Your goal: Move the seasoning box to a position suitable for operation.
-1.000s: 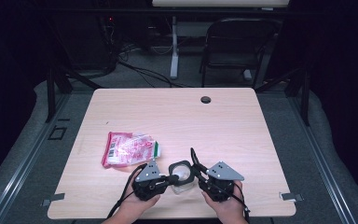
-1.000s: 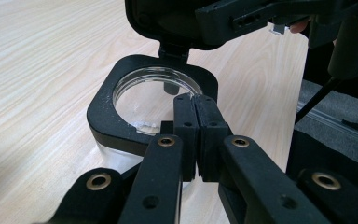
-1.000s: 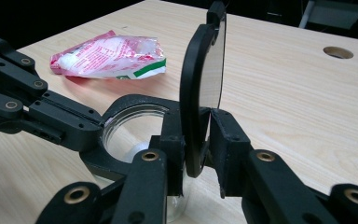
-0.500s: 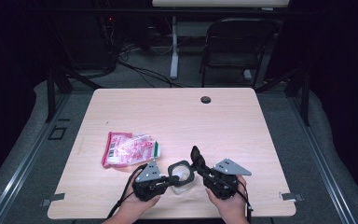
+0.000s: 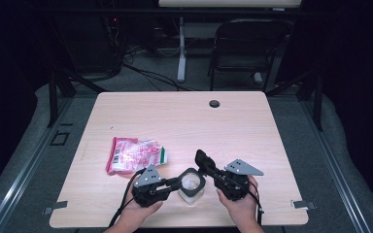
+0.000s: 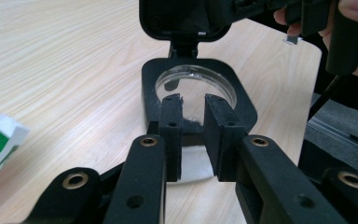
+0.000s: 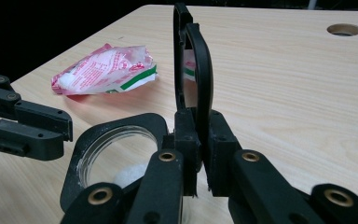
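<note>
A clear jar (image 5: 192, 183) with a black square rim (image 6: 242, 100) stands near the table's front edge, with something white (image 7: 130, 175) inside it. Its hinged black lid (image 5: 202, 158) stands raised. My right gripper (image 7: 199, 116) has just been closing and is shut on the lid's (image 7: 204, 60) lower edge. From the left, my left gripper (image 5: 175, 183) meets the jar. Its jaws have just been opening, and the fingertips (image 6: 172, 100) now stand a little apart at the near rim without pressing it.
A red and white crinkled bag (image 5: 135, 154) lies on the wooden table (image 5: 252, 126) left of the jar. There is a round cable hole (image 5: 214, 103) near the far edge. A black chair (image 5: 247, 48) and cables stand beyond the table.
My right gripper has tilted and shifted slightly right while holding the lid upright. The left hand has stayed beside the jar.
</note>
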`<state>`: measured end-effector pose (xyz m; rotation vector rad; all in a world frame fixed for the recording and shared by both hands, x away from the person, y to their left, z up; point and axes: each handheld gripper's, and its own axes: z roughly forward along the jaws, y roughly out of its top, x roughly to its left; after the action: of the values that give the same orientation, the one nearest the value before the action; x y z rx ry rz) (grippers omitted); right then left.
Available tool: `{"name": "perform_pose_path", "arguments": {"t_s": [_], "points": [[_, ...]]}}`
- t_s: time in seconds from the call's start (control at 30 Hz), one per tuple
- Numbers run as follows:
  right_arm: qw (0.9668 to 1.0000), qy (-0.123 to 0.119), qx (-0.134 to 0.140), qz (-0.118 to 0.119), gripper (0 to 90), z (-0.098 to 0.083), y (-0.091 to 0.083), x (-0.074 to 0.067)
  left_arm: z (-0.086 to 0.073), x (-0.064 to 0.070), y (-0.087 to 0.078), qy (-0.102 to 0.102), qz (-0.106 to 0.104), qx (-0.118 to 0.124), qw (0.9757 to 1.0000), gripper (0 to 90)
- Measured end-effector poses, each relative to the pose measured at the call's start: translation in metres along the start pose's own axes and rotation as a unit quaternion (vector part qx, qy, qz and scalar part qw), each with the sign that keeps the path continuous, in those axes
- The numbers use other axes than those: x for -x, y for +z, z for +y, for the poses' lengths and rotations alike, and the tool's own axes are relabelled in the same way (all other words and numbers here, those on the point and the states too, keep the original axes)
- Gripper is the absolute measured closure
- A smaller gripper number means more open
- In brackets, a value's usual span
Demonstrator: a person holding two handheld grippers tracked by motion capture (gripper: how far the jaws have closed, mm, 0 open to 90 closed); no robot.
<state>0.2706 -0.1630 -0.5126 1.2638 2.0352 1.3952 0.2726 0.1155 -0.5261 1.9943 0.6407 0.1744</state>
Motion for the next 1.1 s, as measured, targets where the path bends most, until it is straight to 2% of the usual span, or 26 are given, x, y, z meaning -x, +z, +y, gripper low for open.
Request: {"name": "perform_pose_path", "arguments": {"t_s": [0.13, 0.33, 0.4, 0.63, 0.77, 0.97, 1.1], "points": [[0.9999, -0.008, 0.0, 0.009, 85.3, 0.004, 0.005, 0.006, -0.003, -0.001, -0.002, -0.001, 0.009, -0.005, 0.9999, 74.8], [0.9987, -0.031, -0.013, 0.038, 85.4, 0.012, 0.012, 0.015, -0.009, -0.004, -0.007, -0.008, 0.024, -0.011, 0.9996, 72.0], [0.9984, -0.03, -0.017, 0.045, 85.3, 0.014, 0.014, 0.018, -0.011, -0.005, -0.007, -0.011, 0.027, -0.015, 0.9995, 71.5], [0.9976, -0.04, -0.016, 0.054, 83.7, 0.015, 0.019, 0.023, -0.016, -0.007, -0.011, -0.012, 0.046, -0.023, 0.9986, 69.9], [0.9971, -0.049, -0.029, 0.051, 80.3, 0.011, 0.018, 0.025, -0.018, -0.012, -0.013, -0.015, 0.056, -0.023, 0.9981, 68.6], [0.9975, -0.03, -0.033, 0.055, 82.0, 0.007, 0.012, 0.027, -0.018, -0.018, -0.017, -0.02, 0.064, -0.019, 0.9976, 68.2], [0.9976, -0.027, -0.03, 0.056, 85.1, 0.007, 0.011, 0.026, -0.018, -0.022, -0.02, -0.023, 0.068, -0.013, 0.9973, 67.3]]}}
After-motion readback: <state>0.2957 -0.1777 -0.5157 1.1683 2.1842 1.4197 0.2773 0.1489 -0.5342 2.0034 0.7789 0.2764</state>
